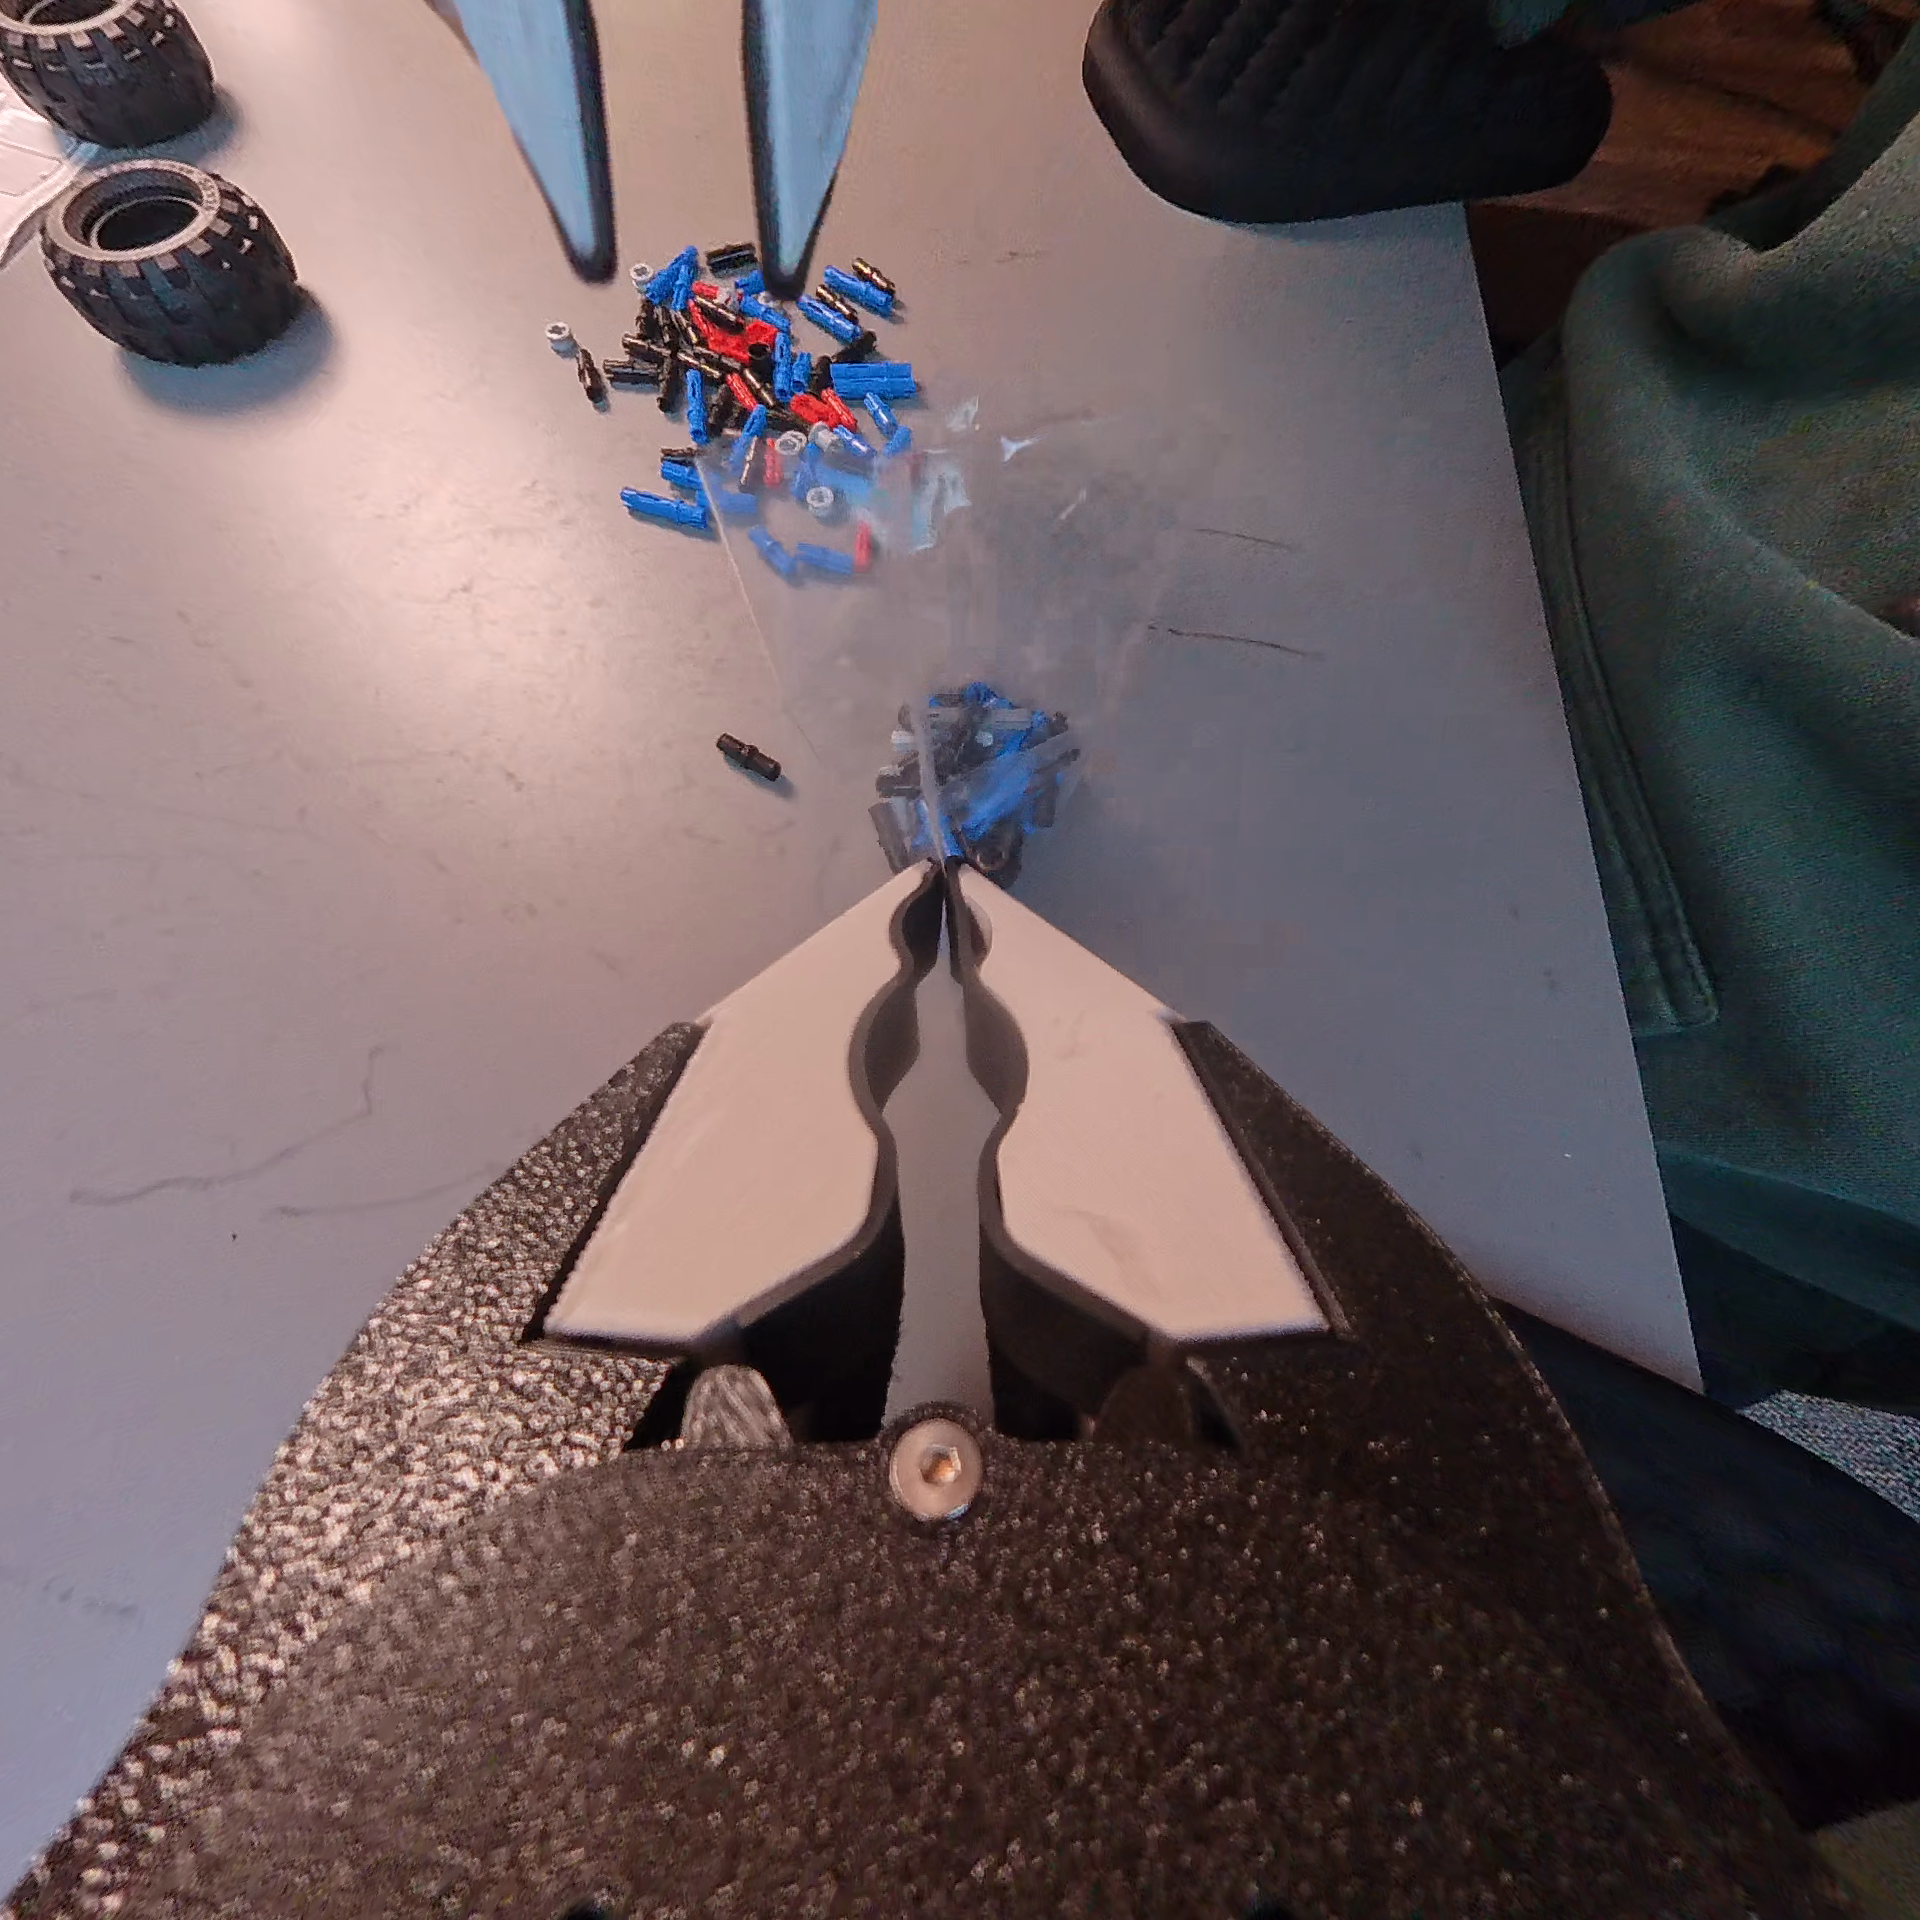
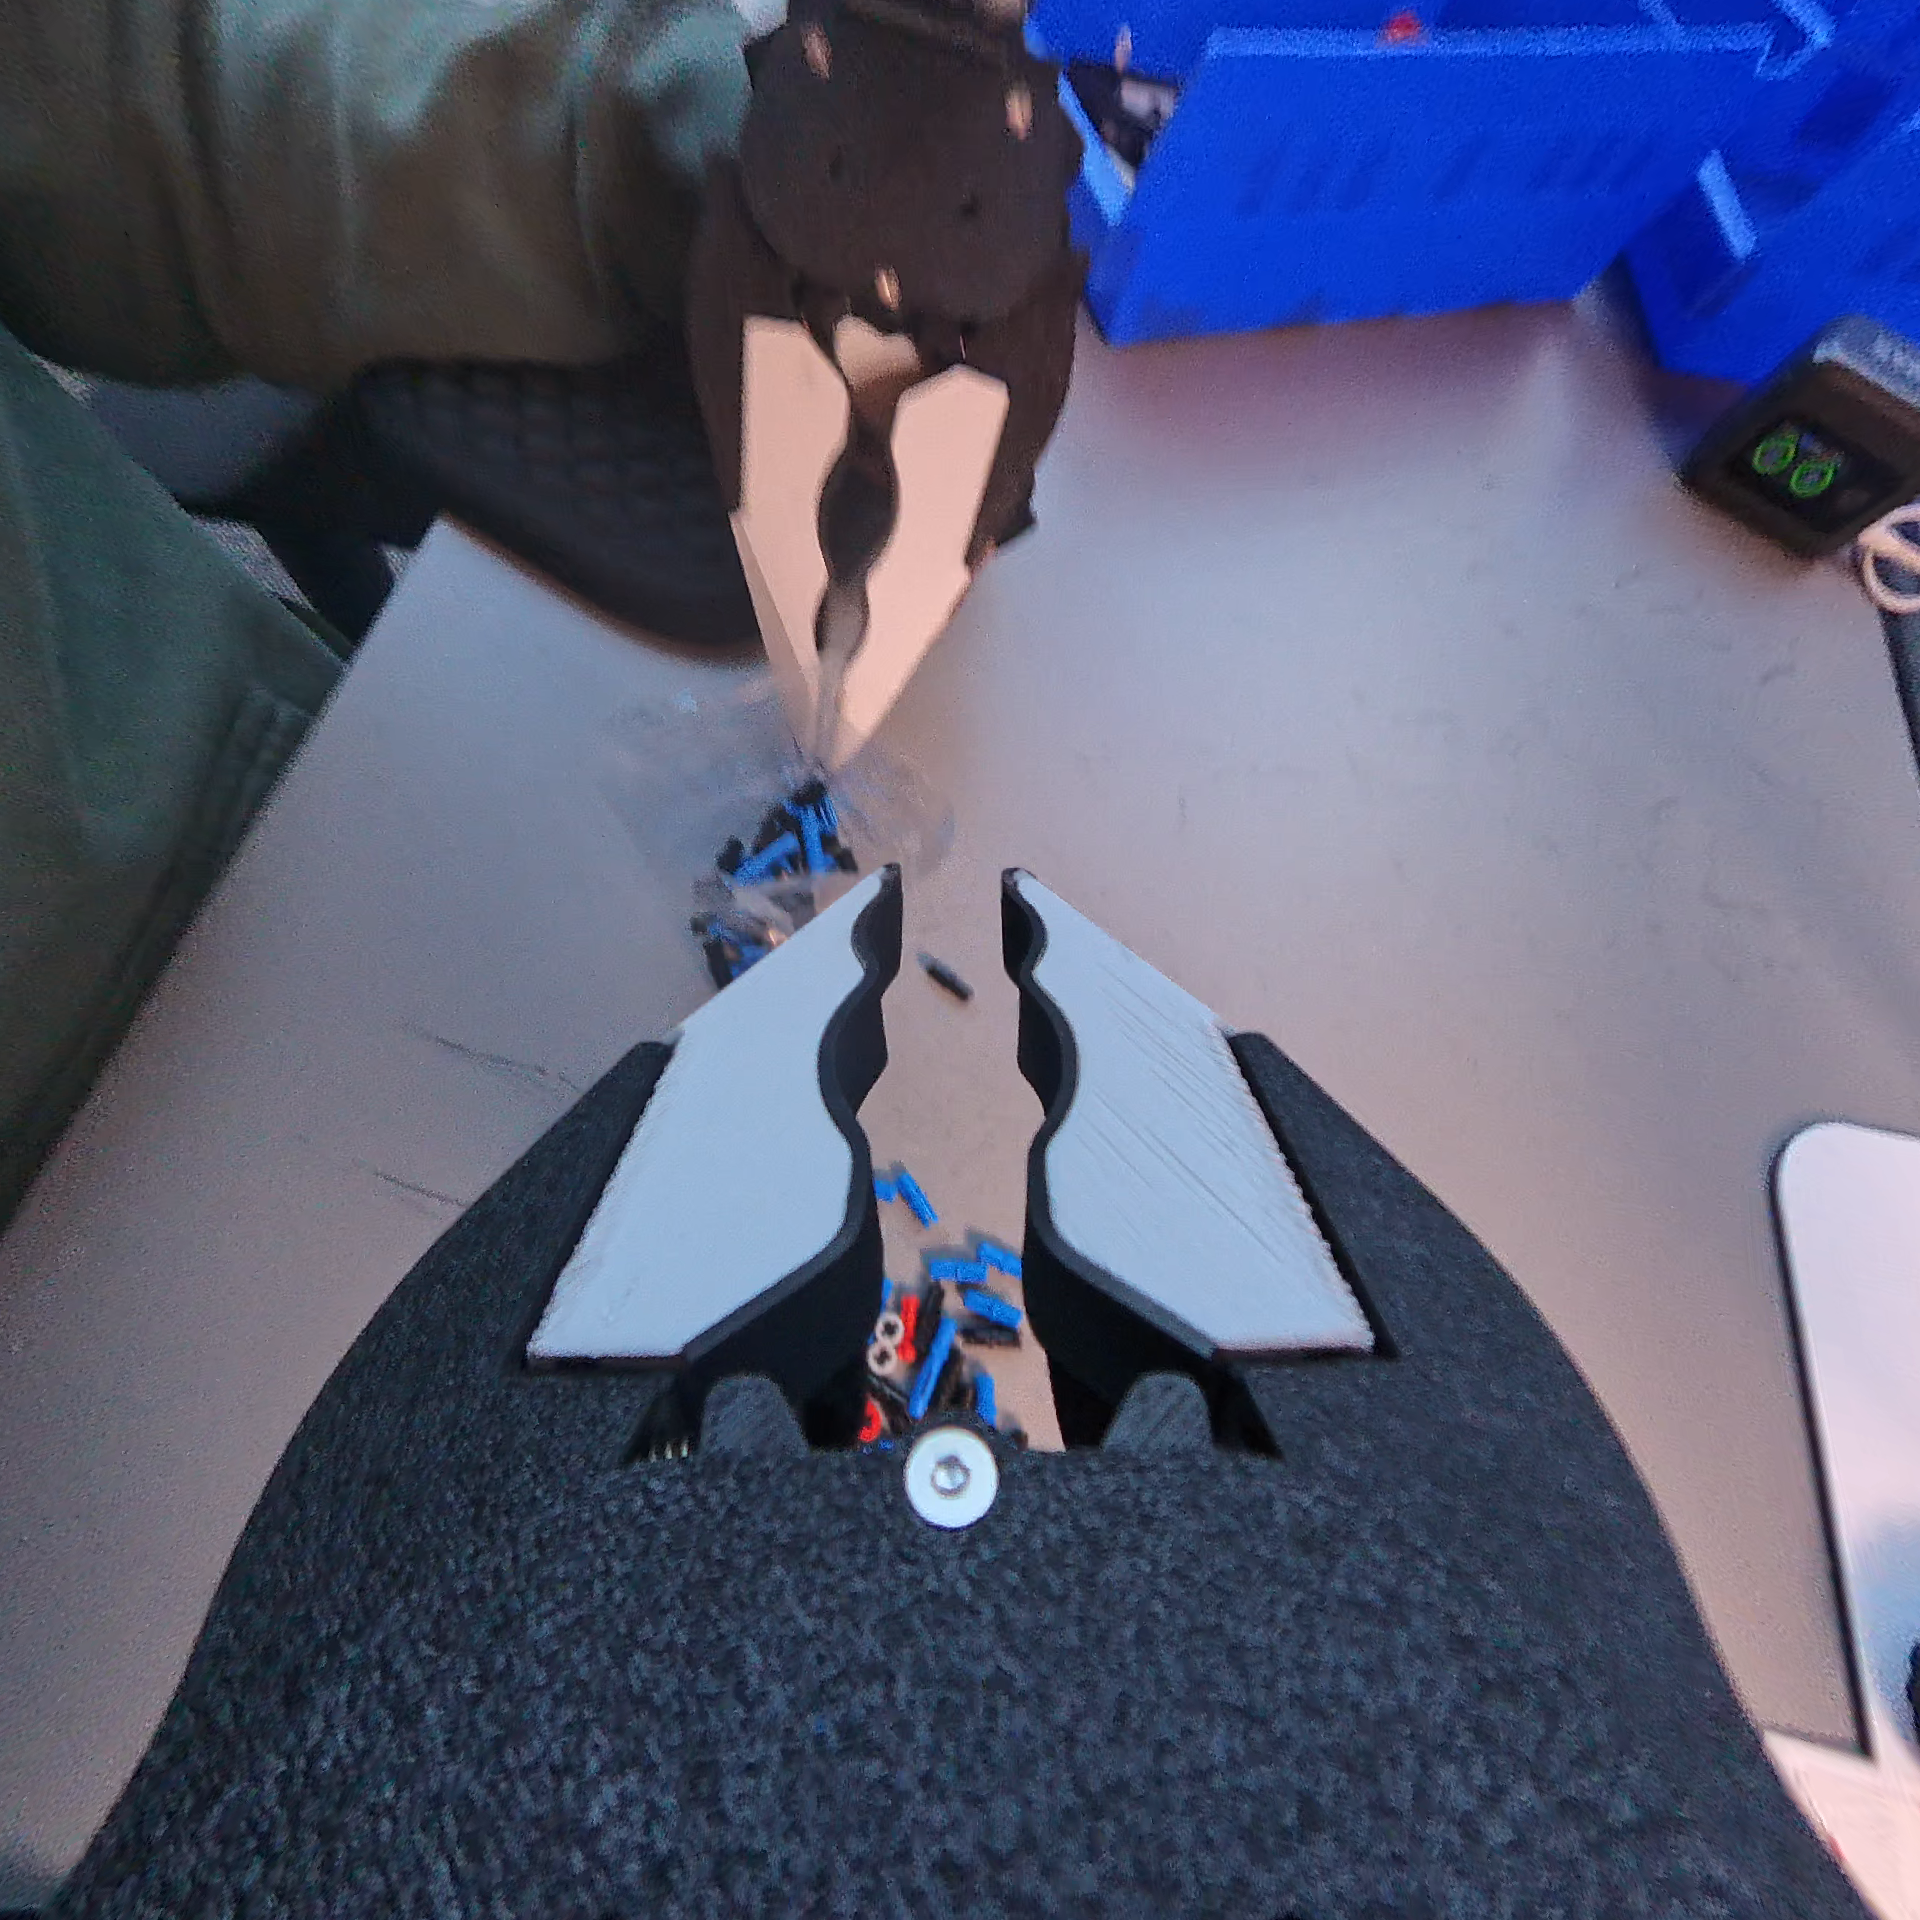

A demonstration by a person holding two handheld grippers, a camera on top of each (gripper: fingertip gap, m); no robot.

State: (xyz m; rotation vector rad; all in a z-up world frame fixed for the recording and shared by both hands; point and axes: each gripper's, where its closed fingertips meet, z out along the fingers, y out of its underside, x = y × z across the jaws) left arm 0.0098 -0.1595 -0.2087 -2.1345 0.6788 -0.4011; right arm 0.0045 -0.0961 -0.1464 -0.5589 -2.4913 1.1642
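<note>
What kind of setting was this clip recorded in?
Probably an office or workshop desk used for sorting toy building parts: a plain grey tabletop with a loose pile of small blue, black and red plastic connector pins, black rubber toy tyres, and blue plastic storage bins behind.

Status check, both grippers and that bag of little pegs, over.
Left gripper shut on clear plastic bag, pegs bunched inside. Right gripper open, empty, over spilled pile of pegs. One stray black peg on table.
</note>
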